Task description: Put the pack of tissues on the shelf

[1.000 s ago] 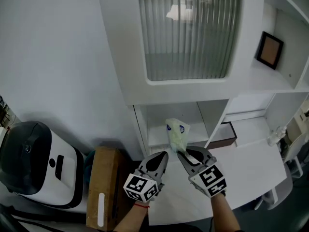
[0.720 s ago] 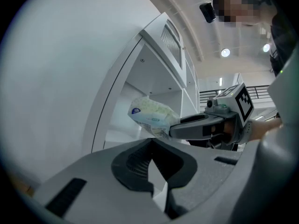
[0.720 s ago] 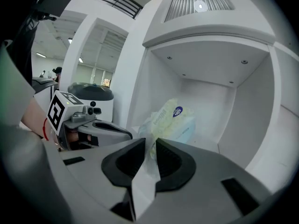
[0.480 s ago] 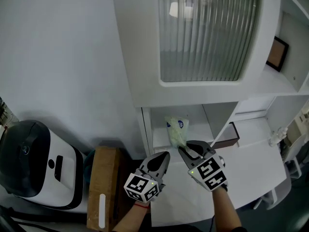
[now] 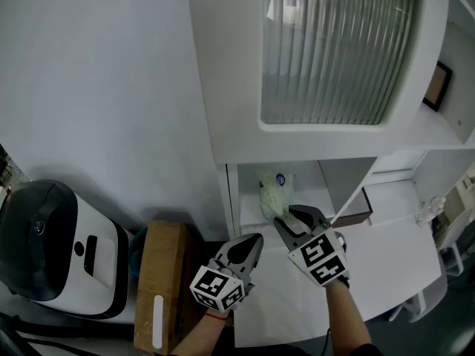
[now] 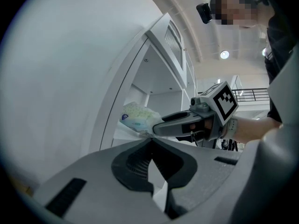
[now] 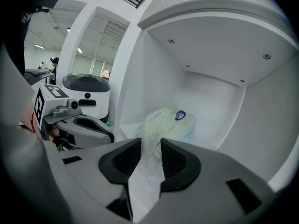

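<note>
The pack of tissues [image 5: 276, 194] is a pale green pack in clear wrap with a blue round mark. It rests on the floor of the low open shelf compartment [image 5: 248, 218], also seen in the right gripper view [image 7: 171, 122]. My right gripper [image 5: 288, 218] reaches into that compartment; its jaws are opening, and the wrapper's loose end still lies between them [image 7: 150, 144] without being squeezed. My left gripper [image 5: 252, 240] hangs shut and empty just left of it, outside the compartment. In the left gripper view the pack [image 6: 137, 117] shows beyond my shut tips [image 6: 150, 142].
A ribbed glass door [image 5: 334, 50] hangs above the compartment. A dark box [image 5: 364, 208] sits in the neighbouring bay to the right. White tabletop [image 5: 386, 259] lies below. A cardboard box [image 5: 159, 280] and a black-and-white appliance [image 5: 52, 251] stand at left. A picture frame [image 5: 439, 86] sits upper right.
The right gripper has carried the pack forward and set it deeper in the compartment. The left gripper has stayed in place. The view has shifted left.
</note>
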